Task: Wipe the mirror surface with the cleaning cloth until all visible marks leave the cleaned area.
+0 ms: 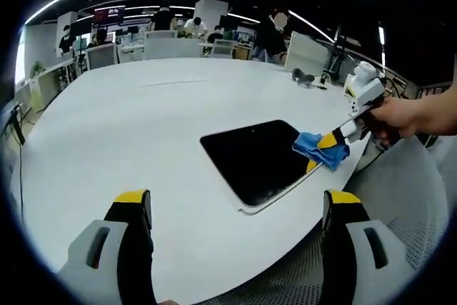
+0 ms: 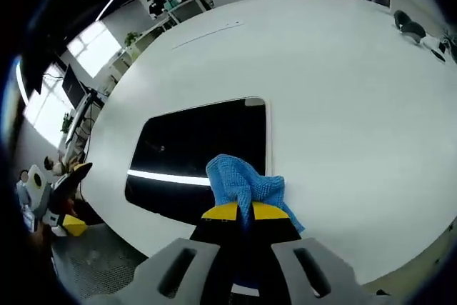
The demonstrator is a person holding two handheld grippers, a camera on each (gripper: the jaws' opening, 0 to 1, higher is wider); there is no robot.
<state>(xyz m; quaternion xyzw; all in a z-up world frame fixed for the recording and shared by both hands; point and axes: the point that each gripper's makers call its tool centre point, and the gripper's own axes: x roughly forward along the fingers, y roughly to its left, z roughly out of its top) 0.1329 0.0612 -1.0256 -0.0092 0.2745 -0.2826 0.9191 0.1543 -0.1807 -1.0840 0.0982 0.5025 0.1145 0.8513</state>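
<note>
Wiping is the step in hand: the right tongs [image 2: 239,212] are pinched together on the blue cleaning cloth [image 2: 243,180], whose free end lies bunched on the near edge of the mirror [image 2: 193,144]. From the left gripper view the same cloth [image 1: 319,149] sits at the mirror's [image 1: 253,158] right-hand corner, held by the right tongs [image 1: 327,151] with a person's hand [image 1: 396,113] behind them. The left tongs [image 1: 235,208] are spread wide with nothing between them, hanging over the white counter [image 1: 143,126] just short of the mirror's near rim. The mirror lies flat on the counter close to its edge, dark glass with a pale frame, reflecting a bright ceiling strip; a small pale speck shows on the glass left of centre in the right gripper view, though I cannot tell mark from reflection. Judgement: most of the glass is yet to be covered. The next move calls for pressing the cloth flat and drawing it across towards the far-left part of the glass. Further off, a small dark object [image 1: 303,76] rests on the counter, then chairs [image 1: 171,46] and people at desks.
</note>
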